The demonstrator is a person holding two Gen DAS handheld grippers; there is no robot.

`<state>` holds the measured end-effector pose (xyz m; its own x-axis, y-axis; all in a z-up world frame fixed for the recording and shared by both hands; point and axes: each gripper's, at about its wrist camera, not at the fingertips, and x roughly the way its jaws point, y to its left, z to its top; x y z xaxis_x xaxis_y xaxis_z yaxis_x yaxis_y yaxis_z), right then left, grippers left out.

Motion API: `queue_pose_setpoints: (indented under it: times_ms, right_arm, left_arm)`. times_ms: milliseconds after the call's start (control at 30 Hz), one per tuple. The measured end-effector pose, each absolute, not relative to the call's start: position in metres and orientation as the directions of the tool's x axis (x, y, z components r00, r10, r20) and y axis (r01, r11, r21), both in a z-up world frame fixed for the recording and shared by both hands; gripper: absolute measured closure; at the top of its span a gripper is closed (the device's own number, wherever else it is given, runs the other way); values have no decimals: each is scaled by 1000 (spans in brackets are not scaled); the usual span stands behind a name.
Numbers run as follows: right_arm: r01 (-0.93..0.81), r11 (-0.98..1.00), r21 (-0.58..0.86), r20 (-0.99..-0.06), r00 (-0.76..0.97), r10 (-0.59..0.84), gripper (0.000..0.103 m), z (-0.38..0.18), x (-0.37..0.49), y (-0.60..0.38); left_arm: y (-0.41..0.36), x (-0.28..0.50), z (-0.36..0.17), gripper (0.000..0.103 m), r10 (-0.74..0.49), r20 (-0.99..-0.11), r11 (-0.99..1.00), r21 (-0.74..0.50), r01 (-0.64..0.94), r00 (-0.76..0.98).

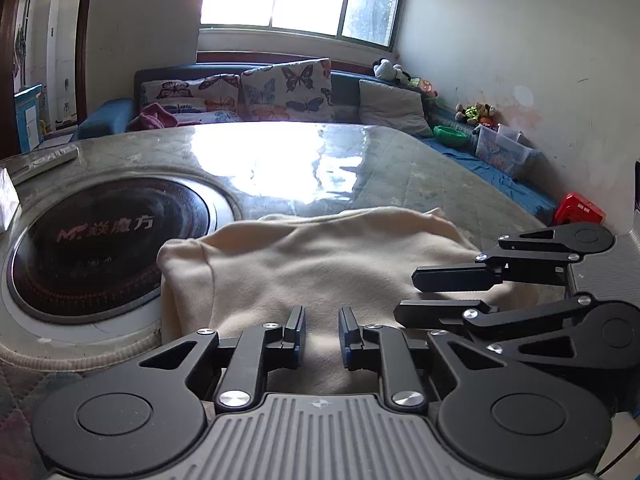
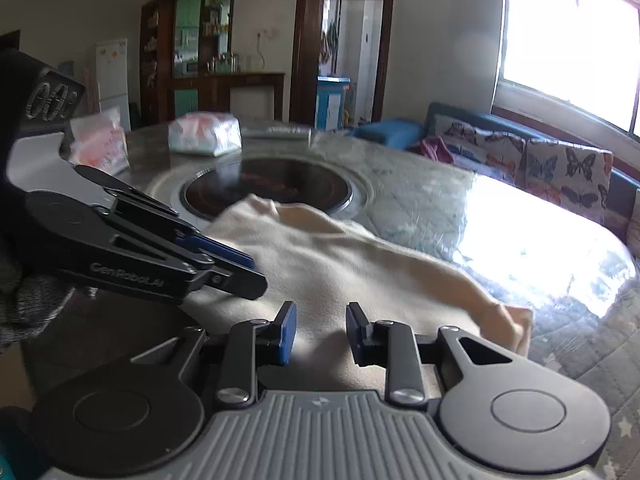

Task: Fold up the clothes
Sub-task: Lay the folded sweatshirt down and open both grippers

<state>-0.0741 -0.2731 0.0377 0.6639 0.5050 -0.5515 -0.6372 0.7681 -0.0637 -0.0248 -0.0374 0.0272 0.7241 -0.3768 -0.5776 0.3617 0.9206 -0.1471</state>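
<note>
Both black two-finger grippers sit side by side over the cloth. The left gripper (image 1: 322,334) has its jaws a narrow gap apart, nothing pinched. The right gripper (image 2: 321,332) is a bit wider, also empty. Right under and ahead of both lies the cream fleece garment (image 1: 304,264), rumpled on the grey plastic-covered table (image 1: 400,168). Past the left gripper's left side is a round black induction hob (image 1: 108,244).
</note>
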Motion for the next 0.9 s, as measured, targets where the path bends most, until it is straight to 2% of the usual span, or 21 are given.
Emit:
queue_pose_setpoints:
  times_ms: [133,333,533,667,900]
  right_arm:
    - [-618,781,-95,-530,695,485,77,42,-87,-283]
    - [-594,796,-115,-540,710,451,78,27,-93,-289]
    - [-575,815,-65,-511,721,468,78,41,-98,-303]
    - [-550,832,-66,-535,724,436,82,38,-100,-315]
    - [-524,852,6,-533,719,446,82,42,-102,-333]
  left_arm:
    - [-46,-34,35,83,-415,-550,904,-157,398,725]
    - [-61,-35,17,83,-418,-582,897,-145,417,697]
    - [-61,-35,16,83,-415,-587,898,-144,415,695]
    - [-63,-34,15,83,-413,-587,899,-138,416,696]
    - [-62,-32,19,82,-410,-597,897,-127,423,690]
